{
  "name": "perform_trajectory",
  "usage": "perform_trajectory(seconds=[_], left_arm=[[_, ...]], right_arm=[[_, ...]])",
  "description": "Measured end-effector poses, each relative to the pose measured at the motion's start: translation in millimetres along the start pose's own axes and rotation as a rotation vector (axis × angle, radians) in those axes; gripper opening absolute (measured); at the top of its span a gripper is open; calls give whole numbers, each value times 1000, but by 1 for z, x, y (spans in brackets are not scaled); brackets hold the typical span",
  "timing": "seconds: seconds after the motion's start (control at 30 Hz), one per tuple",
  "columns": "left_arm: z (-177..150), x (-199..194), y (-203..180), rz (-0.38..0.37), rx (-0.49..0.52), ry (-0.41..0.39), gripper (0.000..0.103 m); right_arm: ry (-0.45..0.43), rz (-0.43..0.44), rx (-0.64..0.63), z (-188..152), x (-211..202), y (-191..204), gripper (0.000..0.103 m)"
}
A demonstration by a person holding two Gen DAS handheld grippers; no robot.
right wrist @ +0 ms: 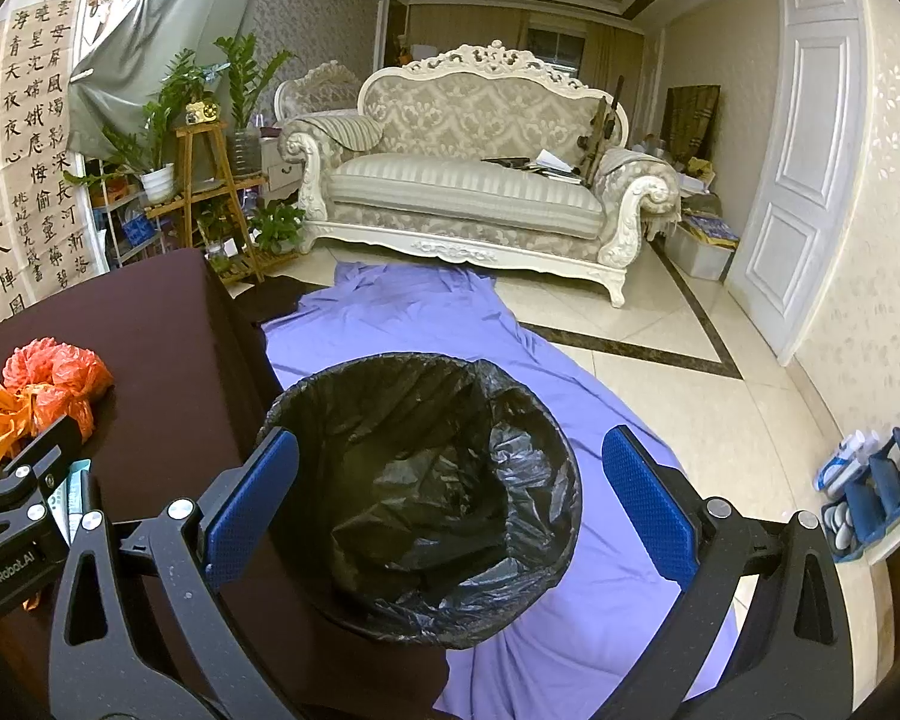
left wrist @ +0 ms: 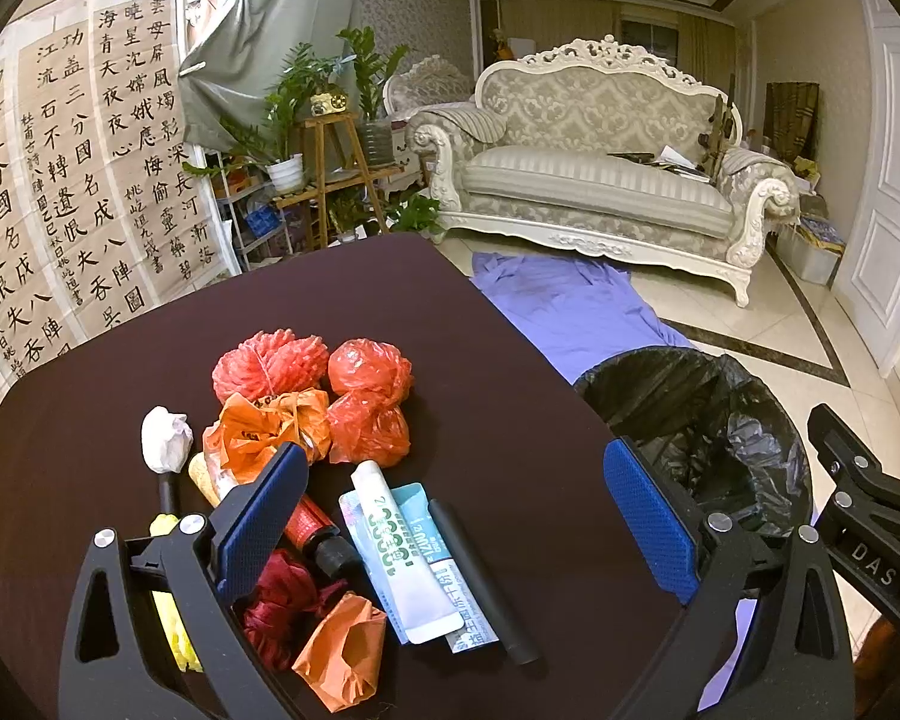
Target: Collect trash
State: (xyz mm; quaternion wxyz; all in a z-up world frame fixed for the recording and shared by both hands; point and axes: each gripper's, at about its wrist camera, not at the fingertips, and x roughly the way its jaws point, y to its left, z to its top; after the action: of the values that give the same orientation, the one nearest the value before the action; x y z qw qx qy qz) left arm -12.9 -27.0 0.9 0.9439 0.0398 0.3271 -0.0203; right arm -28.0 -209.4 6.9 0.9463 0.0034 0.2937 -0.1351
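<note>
- Nearest, the left gripper [left wrist: 456, 516] hangs with jaws spread wide, empty, over the trash heap on the dark table [left wrist: 510, 360]: a soft white tube [left wrist: 399, 552], best pinched mid-body, and a stiff black pen [left wrist: 480, 579].
- Farther back, light crinkly orange bags [left wrist: 369, 402] should crush easily.
- To the right, the right gripper [right wrist: 450, 498], likewise released, hovers over the black-lined bin [right wrist: 426, 492].

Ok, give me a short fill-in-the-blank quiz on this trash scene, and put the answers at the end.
1. The trash bin is lined with a bag coloured ____.
2. The bin stands on a ____ cloth spread on the floor.
3. The left hand-held gripper hovers above trash lying on the dark ____.
4. The jaws of the right hand-held gripper are ____, holding nothing.

Answers: black; purple; table; open
</note>
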Motion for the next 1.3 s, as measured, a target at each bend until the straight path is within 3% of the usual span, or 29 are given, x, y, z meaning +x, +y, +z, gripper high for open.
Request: perform_trajectory(seconds=[0.47,0.7,0.8,0.87,0.93,0.97,1.3], left_arm=[[3,1,2,0,-2,1,96],[2,2,0,7,1,4,96],[-4,4,-2,14,-4,11,96],[-8,3,-3,21,-8,13,93],[-13,0,-2,30,-12,14,74],[-16,-1,-1,18,-16,23,72],[-32,-25,36,85,-78,35,72]], right_arm=[[5,-2,0,-5,7,-5,99],[23,13,2,-26,17,-14,99],[35,30,-6,-31,17,-13,89],[52,57,-7,-29,15,-8,82],[54,71,-12,-29,11,-2,81],[52,74,-18,-29,9,1,81],[59,152,-63,-20,-8,35,76]])
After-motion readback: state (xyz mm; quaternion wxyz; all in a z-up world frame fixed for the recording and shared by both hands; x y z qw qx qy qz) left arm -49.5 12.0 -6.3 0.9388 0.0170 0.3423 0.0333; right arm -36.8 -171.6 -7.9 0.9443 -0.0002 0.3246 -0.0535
